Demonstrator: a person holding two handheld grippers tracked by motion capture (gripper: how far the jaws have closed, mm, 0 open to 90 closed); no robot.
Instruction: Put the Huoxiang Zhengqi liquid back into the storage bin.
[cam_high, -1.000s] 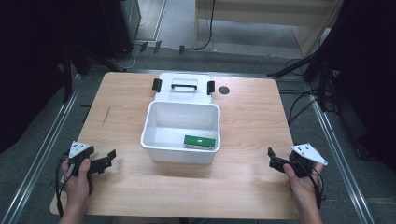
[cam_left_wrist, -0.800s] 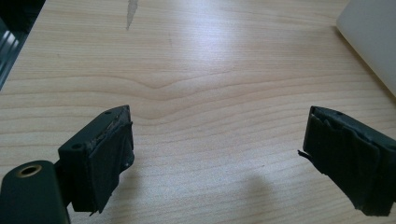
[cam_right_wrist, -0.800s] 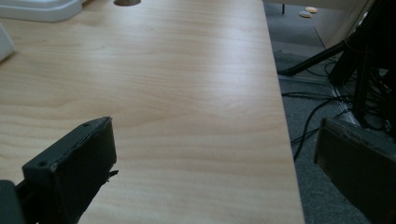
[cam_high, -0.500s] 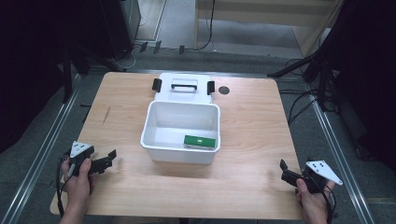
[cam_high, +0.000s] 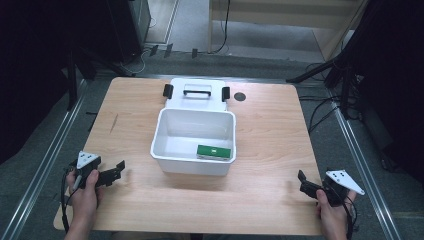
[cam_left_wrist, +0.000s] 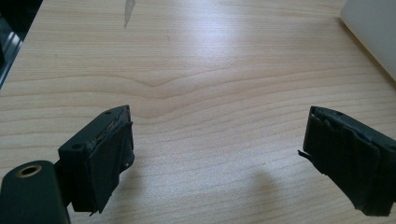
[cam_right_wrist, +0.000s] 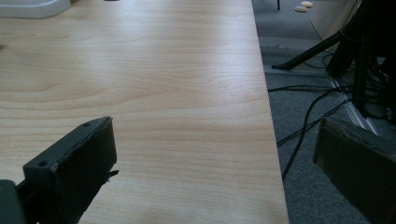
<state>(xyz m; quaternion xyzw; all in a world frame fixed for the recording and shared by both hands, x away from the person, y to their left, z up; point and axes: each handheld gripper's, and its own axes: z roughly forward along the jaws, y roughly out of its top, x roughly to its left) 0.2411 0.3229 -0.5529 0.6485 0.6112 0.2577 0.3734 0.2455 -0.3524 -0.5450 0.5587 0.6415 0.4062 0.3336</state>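
Centrally, white bin (cam_high: 172, 135), green packet (cam_high: 214, 151) inside (label unreadable)

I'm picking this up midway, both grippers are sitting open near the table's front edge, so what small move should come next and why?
Probably bring the left gripper forward toward the white bin. It is open and empty, and sits closer to the bin than the right gripper. The green box lies in the bin, and the lid lies off behind it.

Item count — one white bin (cam_high: 172, 132) is sitting between the two claws, well ahead of both. One green box (cam_high: 214, 152) is lying inside it. One white lid (cam_high: 197, 93) is lying beyond the bin — carrying two black latches and one handle.
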